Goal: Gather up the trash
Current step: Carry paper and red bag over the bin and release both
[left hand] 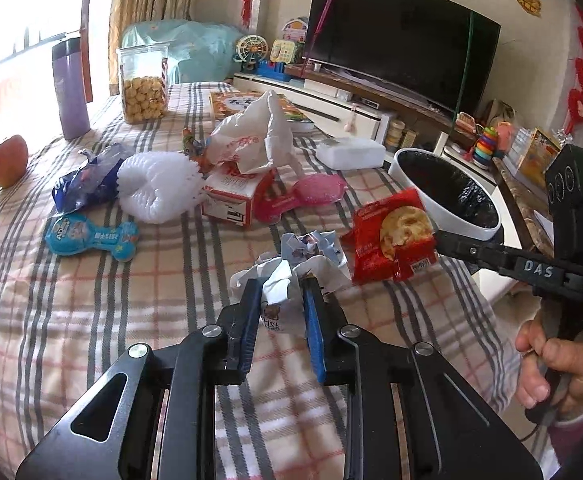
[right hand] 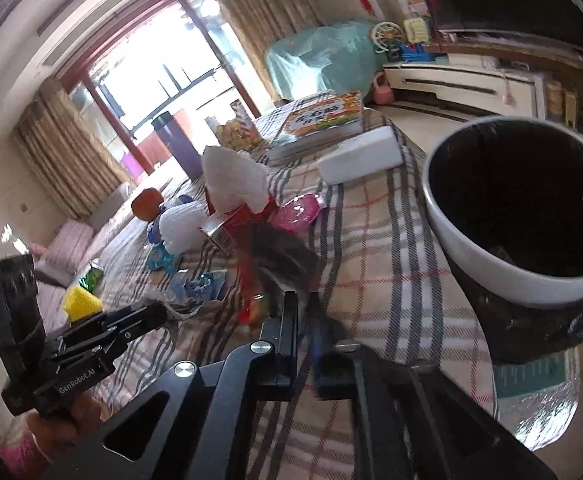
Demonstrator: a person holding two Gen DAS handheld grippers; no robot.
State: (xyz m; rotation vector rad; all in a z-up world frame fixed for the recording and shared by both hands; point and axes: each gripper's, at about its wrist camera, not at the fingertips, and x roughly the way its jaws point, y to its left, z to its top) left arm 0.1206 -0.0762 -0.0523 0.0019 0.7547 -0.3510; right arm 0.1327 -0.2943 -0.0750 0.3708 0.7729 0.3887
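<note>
My left gripper has its blue pads around a crumpled white wrapper on the plaid tablecloth, jaws nearly closed on it. My right gripper is shut on a red cookie packet and holds it beside the white-rimmed trash bin. In the right wrist view the packet is blurred between the fingers and the bin stands close at right. More trash lies behind: a white plastic bag, white foam net, red-white box, blue wrappers.
An apple, a purple flask and a jar of snacks stand at the far left. A book and a white foam block lie near the far edge. A TV stands behind.
</note>
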